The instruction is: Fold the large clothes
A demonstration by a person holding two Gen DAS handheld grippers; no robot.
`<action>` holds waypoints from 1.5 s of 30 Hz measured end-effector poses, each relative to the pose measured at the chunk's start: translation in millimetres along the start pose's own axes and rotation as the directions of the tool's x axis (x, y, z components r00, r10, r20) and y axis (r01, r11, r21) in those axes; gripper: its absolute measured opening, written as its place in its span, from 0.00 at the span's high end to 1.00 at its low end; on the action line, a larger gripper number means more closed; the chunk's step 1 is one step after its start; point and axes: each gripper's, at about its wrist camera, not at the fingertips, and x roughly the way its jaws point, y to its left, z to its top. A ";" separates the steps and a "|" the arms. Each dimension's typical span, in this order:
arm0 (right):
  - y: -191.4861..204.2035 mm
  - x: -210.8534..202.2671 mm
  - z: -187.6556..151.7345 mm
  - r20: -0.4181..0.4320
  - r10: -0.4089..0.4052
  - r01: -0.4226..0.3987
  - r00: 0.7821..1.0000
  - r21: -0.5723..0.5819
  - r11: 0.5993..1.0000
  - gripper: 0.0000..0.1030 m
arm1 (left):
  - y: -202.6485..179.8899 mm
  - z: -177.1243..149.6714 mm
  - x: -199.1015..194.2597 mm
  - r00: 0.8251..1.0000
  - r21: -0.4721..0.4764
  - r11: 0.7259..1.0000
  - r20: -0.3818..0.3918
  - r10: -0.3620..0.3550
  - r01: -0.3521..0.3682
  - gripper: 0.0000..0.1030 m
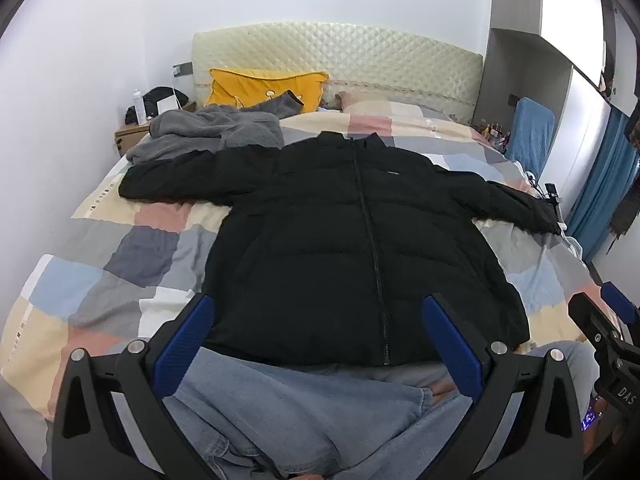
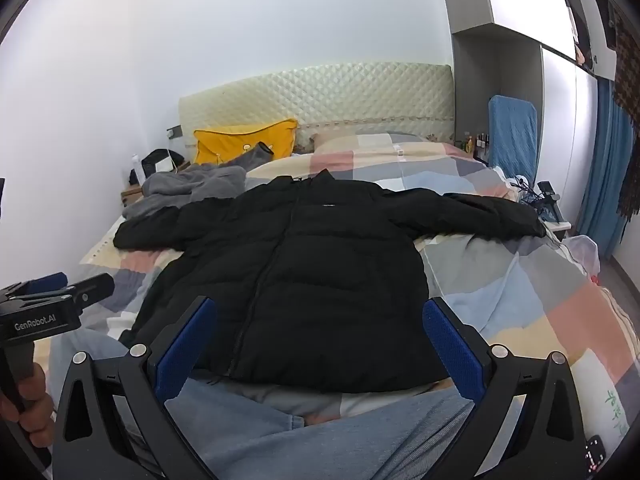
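While the black puffer jacket [image 1: 352,240] lies zipped and flat on the patchwork bed [image 1: 120,248], sleeves spread out, left gripper [image 1: 320,344] and right gripper [image 2: 320,344] hover near its hem, jaws wide apart, holding nothing.

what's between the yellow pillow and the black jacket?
A crumpled grey fleece lies between yellow pillow and black jacket, overlapping the jacket's sleeve; clear in both wrist views.

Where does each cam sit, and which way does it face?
Left wrist: behind the open left gripper, facing the headboard over the black jacket; jeans-clad legs below, right gripper at right edge.
Right wrist: behind the open right gripper, same heading; left gripper at left edge.
Shared: jacket, yellow pillow, bed.
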 end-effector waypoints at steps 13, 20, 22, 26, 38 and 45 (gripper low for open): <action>-0.3 -4.1 0.9 0.001 0.005 -0.005 1.000 -0.001 1.000 0.00 | 1.4 2.2 -11.3 1.000 -0.022 1.000 0.013 -0.013 0.013 0.00; 6.2 -9.0 5.5 0.018 0.033 -0.033 0.999 -0.009 0.999 0.00 | 6.3 1.5 -12.1 0.999 -0.037 0.999 0.015 -0.033 0.034 0.00; 6.8 -8.9 6.3 0.019 0.033 -0.033 0.999 -0.012 0.999 0.00 | 9.3 1.4 -9.9 0.999 -0.056 0.997 0.003 -0.047 0.047 0.00; 6.6 -7.6 6.2 0.014 0.027 -0.027 1.000 -0.011 1.000 0.00 | 9.1 1.2 -8.4 1.000 -0.052 0.998 -0.007 -0.028 0.028 0.00; 5.1 -8.1 6.3 0.002 0.011 -0.011 1.000 -0.007 1.000 0.00 | 4.8 0.2 -9.0 0.999 -0.042 0.999 -0.015 -0.031 0.030 0.00; 5.5 -8.7 5.9 0.001 0.009 -0.009 1.000 -0.011 1.000 0.00 | 4.1 0.0 -9.4 0.999 -0.043 0.999 -0.015 -0.028 0.027 0.00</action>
